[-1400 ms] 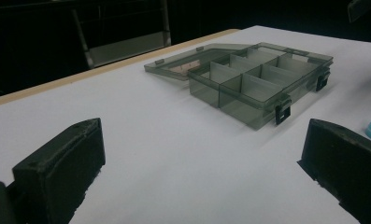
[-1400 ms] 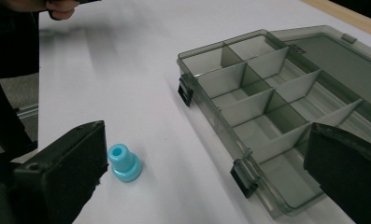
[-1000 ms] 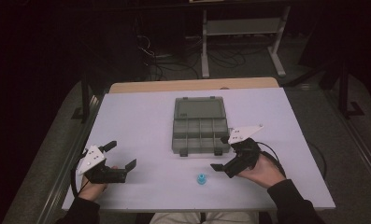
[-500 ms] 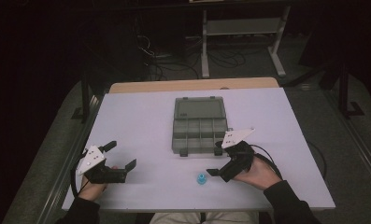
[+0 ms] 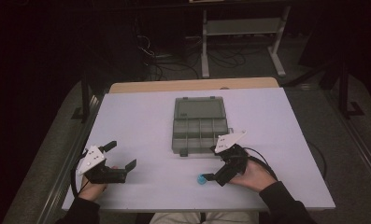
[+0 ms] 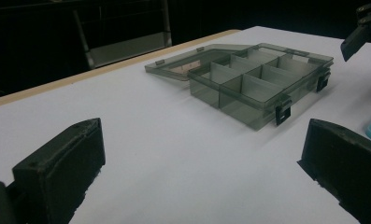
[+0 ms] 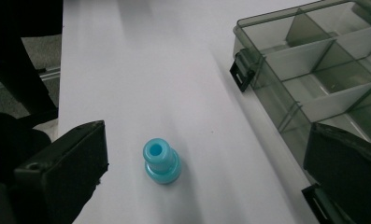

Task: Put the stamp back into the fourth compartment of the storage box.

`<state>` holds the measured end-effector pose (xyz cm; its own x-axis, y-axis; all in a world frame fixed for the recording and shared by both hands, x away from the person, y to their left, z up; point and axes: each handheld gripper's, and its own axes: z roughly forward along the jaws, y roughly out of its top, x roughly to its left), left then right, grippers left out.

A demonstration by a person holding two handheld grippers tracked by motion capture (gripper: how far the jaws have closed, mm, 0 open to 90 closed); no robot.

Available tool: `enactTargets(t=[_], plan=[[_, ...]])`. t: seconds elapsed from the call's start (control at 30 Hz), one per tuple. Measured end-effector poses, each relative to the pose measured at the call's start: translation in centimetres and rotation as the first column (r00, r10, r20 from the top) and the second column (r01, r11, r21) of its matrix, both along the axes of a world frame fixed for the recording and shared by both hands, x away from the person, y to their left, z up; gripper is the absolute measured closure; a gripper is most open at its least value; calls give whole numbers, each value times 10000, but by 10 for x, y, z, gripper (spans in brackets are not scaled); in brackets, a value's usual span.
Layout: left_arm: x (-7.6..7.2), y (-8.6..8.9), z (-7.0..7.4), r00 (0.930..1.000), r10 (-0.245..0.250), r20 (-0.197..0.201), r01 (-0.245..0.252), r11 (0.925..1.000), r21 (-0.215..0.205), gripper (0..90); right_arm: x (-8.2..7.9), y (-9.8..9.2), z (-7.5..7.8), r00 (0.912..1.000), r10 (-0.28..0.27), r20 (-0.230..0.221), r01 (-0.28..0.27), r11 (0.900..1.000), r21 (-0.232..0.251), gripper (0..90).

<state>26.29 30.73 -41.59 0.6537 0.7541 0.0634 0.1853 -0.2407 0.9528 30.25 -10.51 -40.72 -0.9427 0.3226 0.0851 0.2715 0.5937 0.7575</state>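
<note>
right gripper [image 5: 210,177] low over the white table [image 5: 141,116], jaws spread wide, nothing between them. small blue spool [image 7: 161,161] stands upright on the table between those jaws, touching neither, near the front edge and just beside the open compartment box [image 5: 199,130]. box lid lies flat behind it, dividers visible. left gripper [image 5: 120,156] rests at the table's front left, jaws wide apart and empty, well apart from the spool.

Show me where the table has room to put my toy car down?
The table is bare left of the box, up to the left tongs, and right of the box to the edge. It's crowded in front of the box, where the right tongs reach the blue piece.
</note>
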Motion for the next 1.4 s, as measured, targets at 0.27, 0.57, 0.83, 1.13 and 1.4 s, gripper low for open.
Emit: enactTargets(t=[0.27, 0.57, 0.83, 1.13, 1.4], plan=[[0, 0, 0, 10000, 11, 1, -11, 10000, -24, 0, -3, 10, -8, 9994, 301, -142, -305, 9991, -310, 0], [0, 0, 0, 10000, 25, 3, -25, 10000, -28, 0, -7, 20, -14, 9929, 1012, -629, -1059, 9915, -752, 134], [0, 0, 0, 10000, 16, 10, -16, 10000, -41, 0, -9, 29, -19, 9919, 1045, -728, -1139, 9835, -1406, 187], [0, 0, 0, 10000, -17, 18, 17, 10000, -46, 0, -8, 30, -17, 9911, 981, -903, -1109, 9825, -1495, 369], [0, 0, 0, 10000, -57, 18, 57, 10000, -18, 0, -8, 31, -18, 9918, 946, -863, -1079, 9803, -1654, 536]])
